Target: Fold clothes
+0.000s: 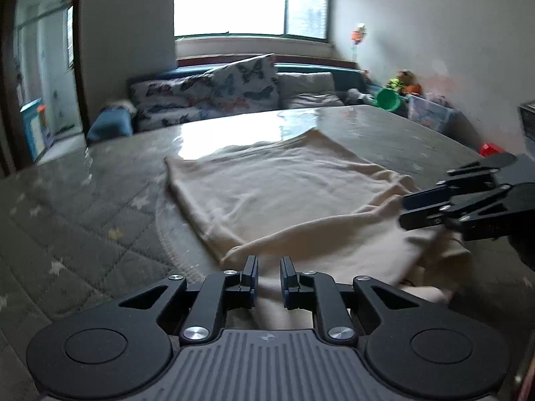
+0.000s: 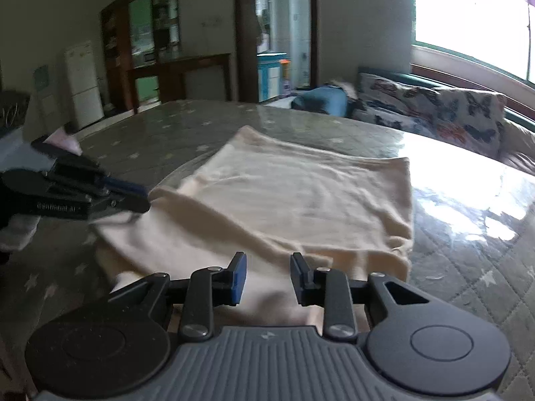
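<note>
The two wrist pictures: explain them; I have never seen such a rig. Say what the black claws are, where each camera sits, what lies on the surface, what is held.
No robot here: a person holds a two-finger gripper in each hand, each with a fisheye camera looking along its fingers. One picture looks over the left gripper, the other over the right gripper; each shows the other at its edge. A cream garment lies partly folded on a grey quilted surface. The left gripper pinches its near edge. Cloth also lies between the right gripper's jaws; whether they press it I cannot tell.
</note>
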{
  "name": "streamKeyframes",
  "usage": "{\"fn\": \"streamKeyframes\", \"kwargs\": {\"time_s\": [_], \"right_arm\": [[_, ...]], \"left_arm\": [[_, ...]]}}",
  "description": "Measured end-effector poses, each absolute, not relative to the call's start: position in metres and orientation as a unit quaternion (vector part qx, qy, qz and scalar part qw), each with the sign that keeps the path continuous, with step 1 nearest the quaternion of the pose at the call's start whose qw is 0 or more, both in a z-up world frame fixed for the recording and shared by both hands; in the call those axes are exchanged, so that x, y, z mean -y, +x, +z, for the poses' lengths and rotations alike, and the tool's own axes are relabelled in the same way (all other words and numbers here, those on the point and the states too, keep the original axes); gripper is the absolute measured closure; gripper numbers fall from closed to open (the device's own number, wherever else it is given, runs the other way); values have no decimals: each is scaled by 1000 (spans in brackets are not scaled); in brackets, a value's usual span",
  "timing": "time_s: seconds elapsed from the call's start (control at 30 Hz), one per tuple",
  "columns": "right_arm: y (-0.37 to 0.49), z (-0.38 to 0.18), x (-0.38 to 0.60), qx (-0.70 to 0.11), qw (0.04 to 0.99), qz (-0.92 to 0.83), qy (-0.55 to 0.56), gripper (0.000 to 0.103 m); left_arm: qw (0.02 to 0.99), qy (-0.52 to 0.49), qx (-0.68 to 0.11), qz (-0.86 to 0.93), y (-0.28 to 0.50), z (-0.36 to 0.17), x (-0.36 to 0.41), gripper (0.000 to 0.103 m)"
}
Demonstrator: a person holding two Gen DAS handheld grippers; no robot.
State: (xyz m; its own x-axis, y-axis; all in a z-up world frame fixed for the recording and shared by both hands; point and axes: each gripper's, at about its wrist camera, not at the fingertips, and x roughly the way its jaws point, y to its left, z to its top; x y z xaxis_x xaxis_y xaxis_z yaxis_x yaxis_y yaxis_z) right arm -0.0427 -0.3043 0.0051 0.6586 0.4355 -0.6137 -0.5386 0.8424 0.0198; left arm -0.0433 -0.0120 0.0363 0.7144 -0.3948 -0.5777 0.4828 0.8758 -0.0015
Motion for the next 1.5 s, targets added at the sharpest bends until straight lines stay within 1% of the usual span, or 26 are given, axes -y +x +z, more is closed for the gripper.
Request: {"fn": "streamKeyframes", "kwargs": {"time_s": [0.1, 0.2, 0.27, 0.4, 0.57, 0.63, 0.77, 0.97, 1.03, 1.2, 1.3, 1.5], "right_arm": [[-47, -1, 302, -312, 906, 266, -101, 74], [-50, 6, 306, -305, 911, 264, -86, 74], [-51, 8, 309, -301, 913, 263, -80, 70], [-49, 1, 313, -316, 911, 249, -85, 70], [-60, 12, 320, -305, 915, 254, -77, 69], [-66, 16, 321, -302, 914, 258, -85, 69], [-79, 20, 323, -303, 909, 267, -98, 67], [-99, 23, 325, -305, 904, 277, -117, 62], [-105, 23, 328, -307, 902, 277, -123, 62], [-115, 22, 333, -314, 899, 273, -135, 60], [-119, 20, 335, -317, 897, 272, -143, 57], [-120, 17, 336, -319, 896, 272, -148, 57]], "left_arm": [[917, 106, -280, -262, -58, 39, 24, 87], [910, 129, -278, -280, -66, 35, 35, 87], [905, 136, -285, -285, -66, 29, 40, 87], [902, 141, -291, -284, -66, 22, 41, 86], [900, 161, -278, -296, -78, 29, 40, 84], [895, 179, -270, -308, -86, 30, 41, 81], [879, 213, -249, -345, -103, 27, 46, 72], [861, 263, -231, -370, -118, 19, 55, 70], [859, 272, -226, -371, -120, 18, 56, 68], [855, 287, -211, -376, -124, 16, 59, 68], [855, 297, -203, -374, -123, 14, 63, 68], [854, 302, -194, -377, -119, 9, 70, 68]]}}
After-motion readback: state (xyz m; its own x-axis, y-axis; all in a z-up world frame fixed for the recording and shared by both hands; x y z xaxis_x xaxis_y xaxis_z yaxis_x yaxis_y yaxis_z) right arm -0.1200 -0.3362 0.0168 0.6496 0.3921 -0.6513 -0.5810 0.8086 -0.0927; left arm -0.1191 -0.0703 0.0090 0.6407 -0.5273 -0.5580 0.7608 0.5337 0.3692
